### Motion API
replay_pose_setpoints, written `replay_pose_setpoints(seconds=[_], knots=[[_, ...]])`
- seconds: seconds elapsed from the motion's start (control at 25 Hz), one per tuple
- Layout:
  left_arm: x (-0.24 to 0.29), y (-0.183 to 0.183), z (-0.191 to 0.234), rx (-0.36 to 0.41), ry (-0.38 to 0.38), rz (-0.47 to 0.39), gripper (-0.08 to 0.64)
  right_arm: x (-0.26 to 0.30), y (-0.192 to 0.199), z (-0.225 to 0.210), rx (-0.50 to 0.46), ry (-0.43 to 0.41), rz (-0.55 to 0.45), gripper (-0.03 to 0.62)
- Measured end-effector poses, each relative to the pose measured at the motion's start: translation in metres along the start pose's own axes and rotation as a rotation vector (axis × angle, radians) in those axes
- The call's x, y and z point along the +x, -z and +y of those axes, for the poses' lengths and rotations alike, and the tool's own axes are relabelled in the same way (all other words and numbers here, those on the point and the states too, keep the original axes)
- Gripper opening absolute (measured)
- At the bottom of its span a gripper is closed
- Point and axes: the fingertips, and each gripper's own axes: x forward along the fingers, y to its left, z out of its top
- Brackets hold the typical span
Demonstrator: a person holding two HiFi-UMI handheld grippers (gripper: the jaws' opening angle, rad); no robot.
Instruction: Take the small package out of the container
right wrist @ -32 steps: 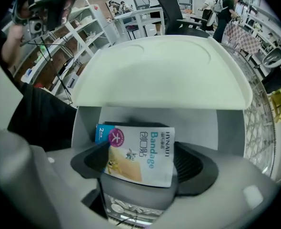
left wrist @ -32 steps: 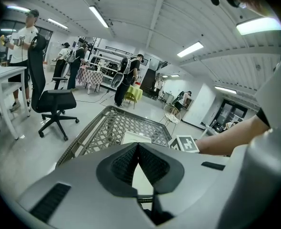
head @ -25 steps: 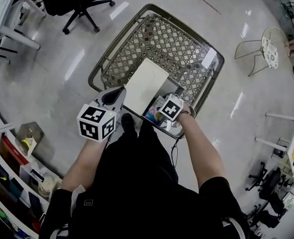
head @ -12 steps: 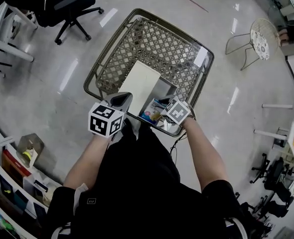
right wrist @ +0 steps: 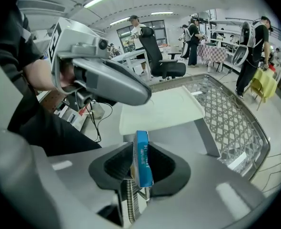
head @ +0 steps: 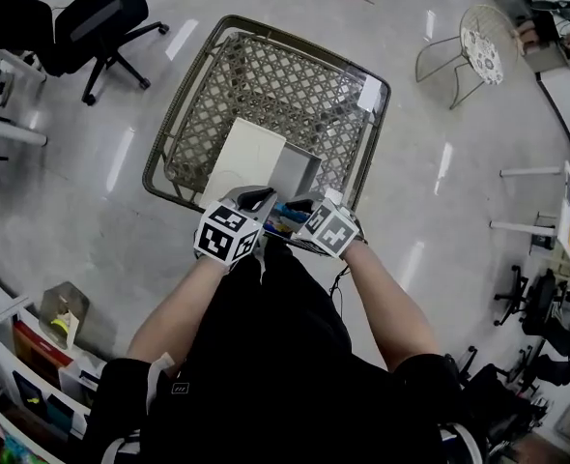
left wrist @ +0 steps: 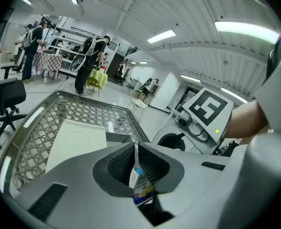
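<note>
The small blue package (head: 283, 220) is up over the near rim of the wire cart (head: 304, 48), between my two grippers. My right gripper (head: 302, 204) is shut on it. In the right gripper view the package (right wrist: 142, 159) stands on edge between the pads, on which the jaws have just been closing. My left gripper (head: 258, 198) sits close on the left. In the left gripper view the package (left wrist: 140, 185) shows in the narrow slit between its jaws. Whether those pads press on it is hidden.
A flat white box (head: 242, 158) and an open grey box (head: 295, 167) lie in the cart. An office chair (head: 82, 27) stands at the far left and a wire chair (head: 473, 51) at the far right. Shelves (head: 34, 356) run along the near left. People stand in the background.
My right gripper has come up out of the grey box with the blue package. My left gripper has swung right and down until it is close beside it.
</note>
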Motion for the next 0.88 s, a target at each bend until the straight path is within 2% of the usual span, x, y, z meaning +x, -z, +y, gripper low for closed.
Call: replay_pose_setpoints(seconds=[0.4, 0.68, 0.88], knots=[[0.032, 0.046, -0.017, 0.127, 0.051, 0.202, 0.008, -0.01, 0.001, 0.021, 0.05, -0.025, -0.078, 0.112], [0.034, 0.044, -0.013, 0.101, 0.035, 0.181, 0.008, -0.013, 0.024, 0.011, 0.093, 0.022, -0.025, 0.192], [0.03, 0.044, -0.015, 0.076, 0.045, 0.162, 0.008, 0.016, 0.039, 0.012, 0.082, -0.012, 0.046, 0.193]])
